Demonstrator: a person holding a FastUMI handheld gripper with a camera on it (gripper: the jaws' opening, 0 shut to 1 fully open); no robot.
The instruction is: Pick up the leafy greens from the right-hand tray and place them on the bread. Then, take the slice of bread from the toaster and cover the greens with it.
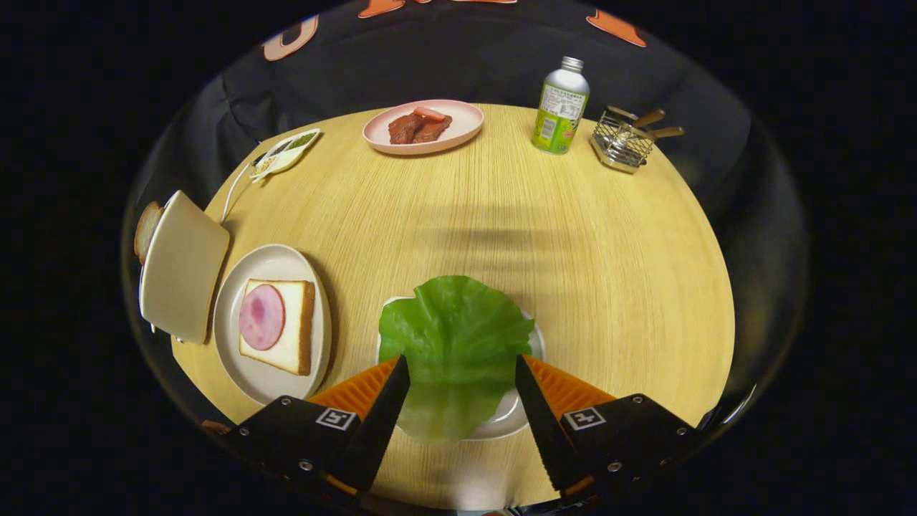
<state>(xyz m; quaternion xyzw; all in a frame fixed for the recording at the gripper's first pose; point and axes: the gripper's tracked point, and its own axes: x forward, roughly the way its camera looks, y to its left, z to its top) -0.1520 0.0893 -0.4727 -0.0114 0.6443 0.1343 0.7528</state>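
Gripper [462,365] hangs over the near side of the round wooden table [609,287], fingers spread wide, gripping nothing. Lettuce leaf [451,344] lies between the two fingers, spread flat on its small white tray [512,419] and hiding most of it; whether the fingertips touch the leaf, cannot tell.

Taking the lettuce as landmark:
- Left of it, near: white plate [272,380] with a slice of bread [294,326], a round slice of ham [261,317] lying on top.
- Further left, just beside that plate: cream toaster [179,269], a second slice of bread [147,229] poking out at its far end.
- Beyond it, far side of table: pink plate [458,132] holding dark meat pieces [419,127].
- Beyond and left: small divided dish [285,153] at the table edge.
- Beyond and right: green-labelled bottle [561,107], upright; next to it a wire basket [622,140] with wooden-handled utensils.
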